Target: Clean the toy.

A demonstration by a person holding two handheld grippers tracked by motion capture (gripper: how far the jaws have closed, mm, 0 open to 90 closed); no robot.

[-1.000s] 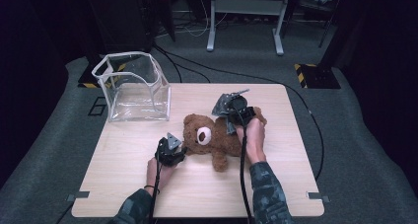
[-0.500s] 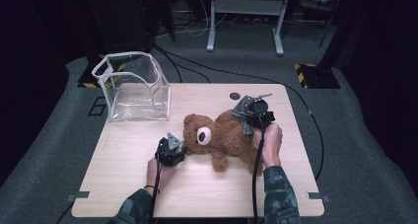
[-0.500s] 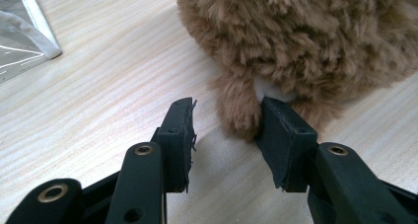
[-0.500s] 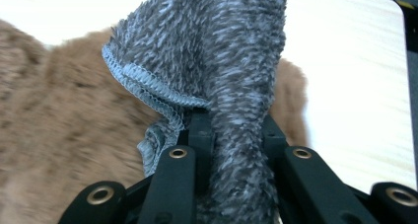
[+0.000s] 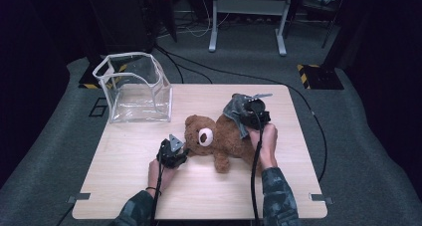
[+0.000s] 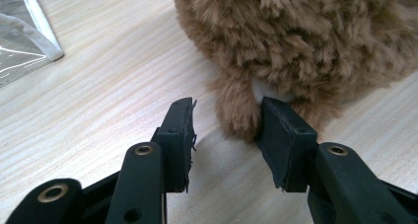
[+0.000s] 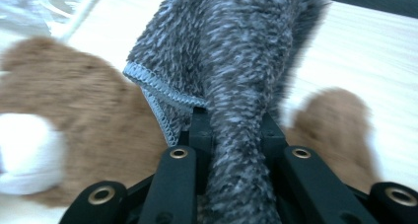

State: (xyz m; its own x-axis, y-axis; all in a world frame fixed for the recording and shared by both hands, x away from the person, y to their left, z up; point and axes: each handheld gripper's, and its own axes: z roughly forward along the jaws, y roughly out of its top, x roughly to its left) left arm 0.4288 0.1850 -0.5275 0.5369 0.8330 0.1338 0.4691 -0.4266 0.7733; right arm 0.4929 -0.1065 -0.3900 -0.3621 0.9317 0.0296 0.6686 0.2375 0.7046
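A brown teddy bear [image 5: 219, 141] lies on its back near the middle of the wooden table [image 5: 199, 196], its head toward the left. The left tool [image 5: 172, 151] rests low at the bear's head; in the left gripper view its jaws stand partly open around a tuft of the bear's fur [image 6: 241, 110], the right pad touching it and the left pad clear. The right tool [image 5: 246, 117] is above the bear's body, its jaws closed tight on a fold of grey cloth [image 7: 231, 76], which hangs over the bear's belly. A clear plastic container [image 5: 133, 89] stands at the far left of the table, well apart from the bear.
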